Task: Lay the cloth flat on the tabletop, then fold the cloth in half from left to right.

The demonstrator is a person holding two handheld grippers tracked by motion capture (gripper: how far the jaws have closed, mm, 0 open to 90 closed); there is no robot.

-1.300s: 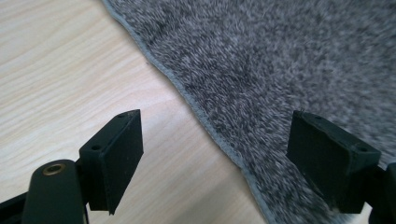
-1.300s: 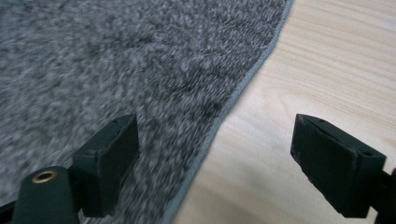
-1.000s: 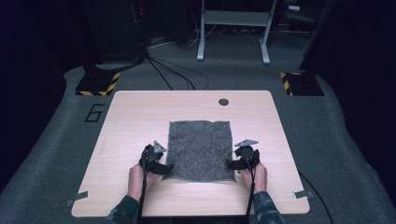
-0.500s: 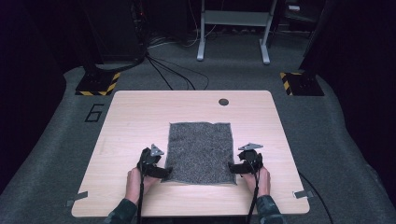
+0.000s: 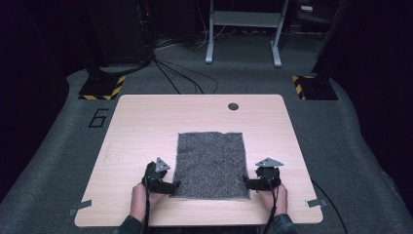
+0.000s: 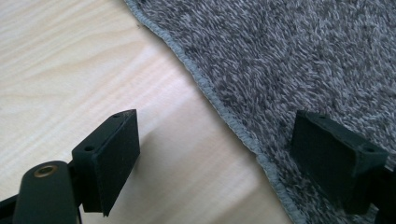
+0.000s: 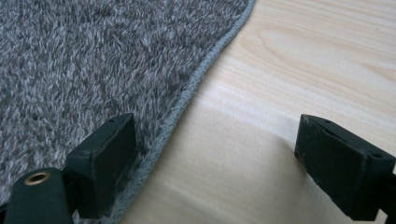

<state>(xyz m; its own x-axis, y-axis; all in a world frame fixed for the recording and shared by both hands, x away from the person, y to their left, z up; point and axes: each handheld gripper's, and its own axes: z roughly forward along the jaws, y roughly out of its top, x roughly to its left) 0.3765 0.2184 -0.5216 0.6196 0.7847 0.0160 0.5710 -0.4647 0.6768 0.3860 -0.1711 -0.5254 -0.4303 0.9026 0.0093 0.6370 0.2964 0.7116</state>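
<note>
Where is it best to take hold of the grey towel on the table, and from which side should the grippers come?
Probably at its two near corners, along the stitched hem. The grey towel lies flat, so only its edges offer something to pinch. The left gripper and right gripper already stand open astride the hem, one finger over cloth, one over the table. Come in low from the left and right sides.

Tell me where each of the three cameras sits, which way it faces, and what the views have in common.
High view: above the person's side, looking forward and down on the wooden table; forearms, left gripper and right gripper enter from the bottom.
Left gripper view: rides the left gripper, looking down along its open jaws at the grey towel edge.
Right gripper view: rides the right gripper, its open jaws straddling the towel's other side edge.
Shared: all show the grey towel lying flat on the table.
</note>
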